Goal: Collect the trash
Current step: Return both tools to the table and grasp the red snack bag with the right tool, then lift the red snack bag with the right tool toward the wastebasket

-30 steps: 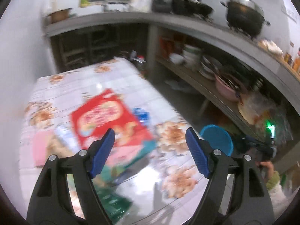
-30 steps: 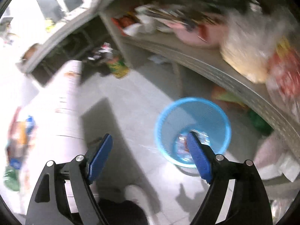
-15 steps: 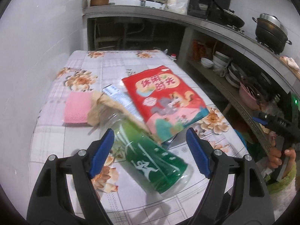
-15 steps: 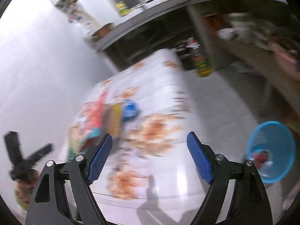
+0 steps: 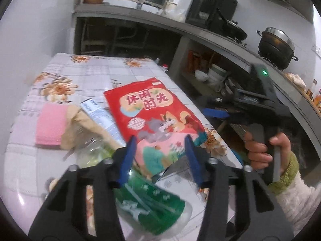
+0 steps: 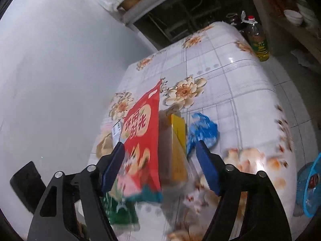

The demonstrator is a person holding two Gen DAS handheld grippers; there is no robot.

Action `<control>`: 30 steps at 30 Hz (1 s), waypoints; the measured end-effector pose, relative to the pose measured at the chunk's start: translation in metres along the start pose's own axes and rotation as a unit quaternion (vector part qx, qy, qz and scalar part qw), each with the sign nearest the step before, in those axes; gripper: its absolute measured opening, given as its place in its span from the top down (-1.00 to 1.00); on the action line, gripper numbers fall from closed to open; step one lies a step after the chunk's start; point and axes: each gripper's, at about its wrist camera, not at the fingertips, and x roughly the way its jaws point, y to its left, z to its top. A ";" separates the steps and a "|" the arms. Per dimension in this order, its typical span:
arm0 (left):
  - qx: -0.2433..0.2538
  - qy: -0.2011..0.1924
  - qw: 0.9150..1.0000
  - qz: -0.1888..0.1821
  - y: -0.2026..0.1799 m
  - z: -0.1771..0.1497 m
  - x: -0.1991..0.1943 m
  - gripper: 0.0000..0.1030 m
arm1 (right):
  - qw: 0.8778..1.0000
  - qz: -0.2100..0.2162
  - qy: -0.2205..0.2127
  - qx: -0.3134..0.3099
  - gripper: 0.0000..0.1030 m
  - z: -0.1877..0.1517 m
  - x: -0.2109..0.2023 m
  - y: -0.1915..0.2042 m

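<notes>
Left gripper (image 5: 159,156) closing, nothing gripped, over the red snack bag (image 5: 152,118) on the floral-clothed table (image 5: 84,74). Right gripper (image 6: 160,168) narrowing above it, empty. Blue mesh bin (image 6: 309,188) beside the table holds a wrapper.

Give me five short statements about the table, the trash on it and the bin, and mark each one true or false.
1. The red snack bag lies on the floral tablecloth. True.
2. A pink cloth sits on the table beside crumpled brown paper. True.
3. The blue bin stands on the table. False: it is on the floor past the table's edge.
4. The green-labelled bottle stands upright. False: it lies on its side, partly under the red bag.
5. The left gripper is clamped on the pink cloth. False: its jaws are closing over the red bag's near end and the bottle, with no grip visible yet.
</notes>
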 end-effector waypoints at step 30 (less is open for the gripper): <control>-0.015 0.053 0.998 -0.011 0.012 0.003 0.054 0.85 | 0.995 0.078 0.057 0.003 0.83 0.010 0.036 0.013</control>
